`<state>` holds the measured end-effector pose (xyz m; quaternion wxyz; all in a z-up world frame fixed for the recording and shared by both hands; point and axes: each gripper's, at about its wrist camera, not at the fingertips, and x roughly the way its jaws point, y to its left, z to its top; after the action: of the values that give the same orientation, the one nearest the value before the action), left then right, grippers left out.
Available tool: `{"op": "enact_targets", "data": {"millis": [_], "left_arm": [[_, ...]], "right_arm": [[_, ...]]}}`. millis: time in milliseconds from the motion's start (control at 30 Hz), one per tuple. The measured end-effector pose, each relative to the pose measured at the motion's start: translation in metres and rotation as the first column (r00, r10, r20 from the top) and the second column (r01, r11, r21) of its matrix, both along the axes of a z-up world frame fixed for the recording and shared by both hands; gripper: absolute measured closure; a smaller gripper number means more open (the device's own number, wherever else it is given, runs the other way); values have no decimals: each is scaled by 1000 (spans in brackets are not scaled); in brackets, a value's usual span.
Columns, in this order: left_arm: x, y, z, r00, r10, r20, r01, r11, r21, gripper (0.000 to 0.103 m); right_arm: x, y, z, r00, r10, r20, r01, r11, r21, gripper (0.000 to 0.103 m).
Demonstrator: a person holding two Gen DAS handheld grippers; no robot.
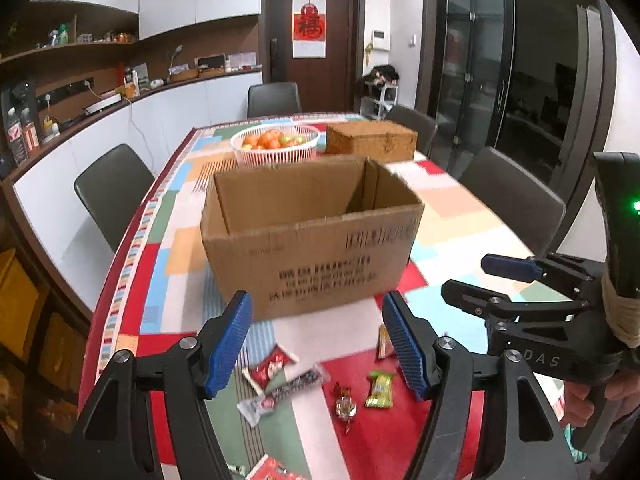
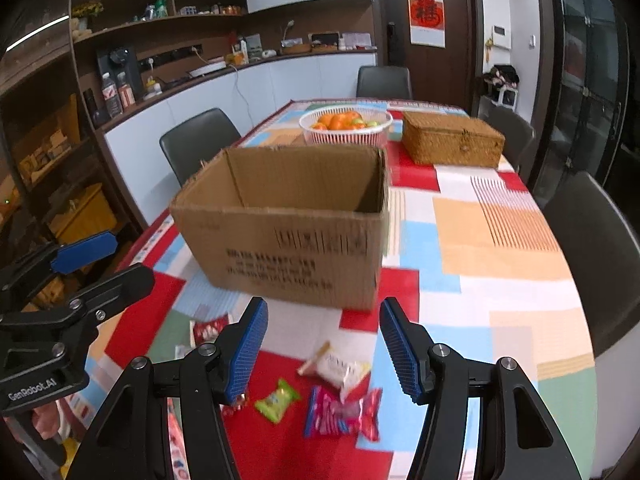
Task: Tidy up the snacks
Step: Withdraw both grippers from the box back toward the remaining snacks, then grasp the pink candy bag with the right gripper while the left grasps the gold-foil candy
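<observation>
An open cardboard box [image 1: 308,236] [image 2: 288,236] stands on the patchwork tablecloth, and what lies inside it is hidden. Loose snacks lie in front of it: a red-and-white packet [image 1: 270,368], a dark bar [image 1: 288,388], a green packet [image 1: 380,390] [image 2: 277,399], a white packet [image 2: 340,370] and a red-and-blue packet [image 2: 342,412]. My left gripper [image 1: 320,344] hovers over them, open, nothing between its blue pads. My right gripper [image 2: 322,350] is open too, above the white packet. Each gripper shows at the side of the other's view.
A white basket of oranges [image 1: 275,145] [image 2: 346,127] and a closed wicker box [image 1: 372,140] [image 2: 452,140] stand behind the cardboard box. Dark chairs [image 1: 108,196] [image 2: 596,248] ring the table. A counter with shelves runs along the left wall.
</observation>
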<state>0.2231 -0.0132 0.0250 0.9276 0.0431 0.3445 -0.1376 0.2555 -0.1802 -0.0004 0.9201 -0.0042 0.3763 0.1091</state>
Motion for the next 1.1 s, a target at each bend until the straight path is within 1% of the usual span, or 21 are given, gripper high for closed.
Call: {"op": "enact_targets", "data": {"millis": [100,300,467,567,733,933,1100], "left_arm": [[-3,-2,-14,999,-15,-43,15,1000,4,36],[-6,-6,-43,991,-26,-133,30,999,28,36],[-6,-11,-68,977,-39,-209,49,998,40,36],[-5,-13,-80,970,-37,-239,51,997,53,36],[-5,-14,-96,960,-32,-278,53,996,68,36],[-1,-13,-111,947,-22,-321,50,996,79,36],[4,-14,-126,933,-25,-360,58,995,80,37]], "right_arm": [[-7,-1,-13,999,-2,-36,1,1000,-14,44],[-12,-6,-43,991,-3,-137,0,1000,-26,44],[-16,-13,-66,977,-21,-210,14,999,-35,44],[-17,-16,-79,967,-26,-252,19,999,-29,44],[-16,-21,-93,954,-46,-296,41,999,-25,44],[-12,-21,-109,941,-34,-336,30,999,-17,44],[-8,-20,-116,937,-37,-348,29,999,-27,44]]}}
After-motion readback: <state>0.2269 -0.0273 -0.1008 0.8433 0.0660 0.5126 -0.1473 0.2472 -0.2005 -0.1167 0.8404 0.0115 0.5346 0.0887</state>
